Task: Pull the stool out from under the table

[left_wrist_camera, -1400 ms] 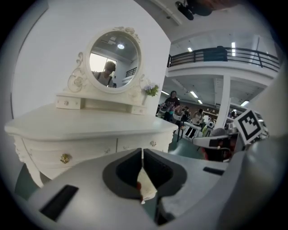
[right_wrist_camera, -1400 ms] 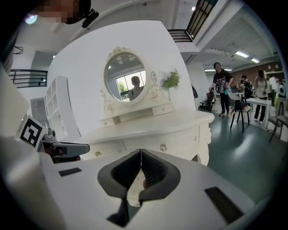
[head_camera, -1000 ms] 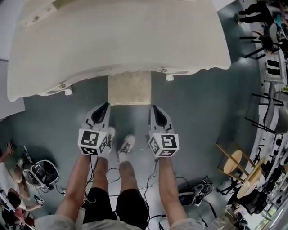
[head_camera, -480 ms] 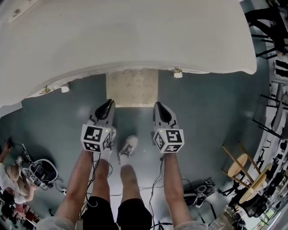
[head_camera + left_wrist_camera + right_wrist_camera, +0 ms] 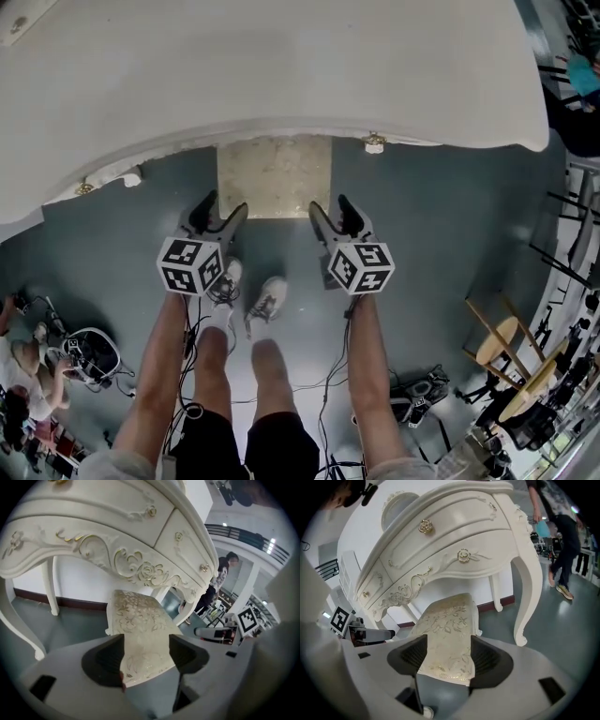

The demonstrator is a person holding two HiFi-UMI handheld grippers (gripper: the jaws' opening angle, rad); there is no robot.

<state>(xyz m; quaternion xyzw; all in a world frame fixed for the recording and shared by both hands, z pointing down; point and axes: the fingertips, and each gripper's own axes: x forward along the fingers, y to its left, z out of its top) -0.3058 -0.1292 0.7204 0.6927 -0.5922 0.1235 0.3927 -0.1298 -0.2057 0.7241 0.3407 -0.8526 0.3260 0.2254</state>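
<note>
1. Both gripper views catch carved drawers (image 5: 440,531) on the table (image 5: 93,527); overhead shows only tabletop.
2. Stool (image 5: 274,176) sits half under the table, its long axis running away from us.
3. Left gripper (image 5: 222,208) and right gripper (image 5: 330,206) are opening, the seat's near end between the jaws, ungripped.

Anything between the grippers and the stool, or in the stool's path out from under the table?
Nothing visible separates them: the left gripper and right gripper, jaws opening, sit at the front corners of the stool. In the pull path, only the person's own feet stand on the floor in front of it.
</note>
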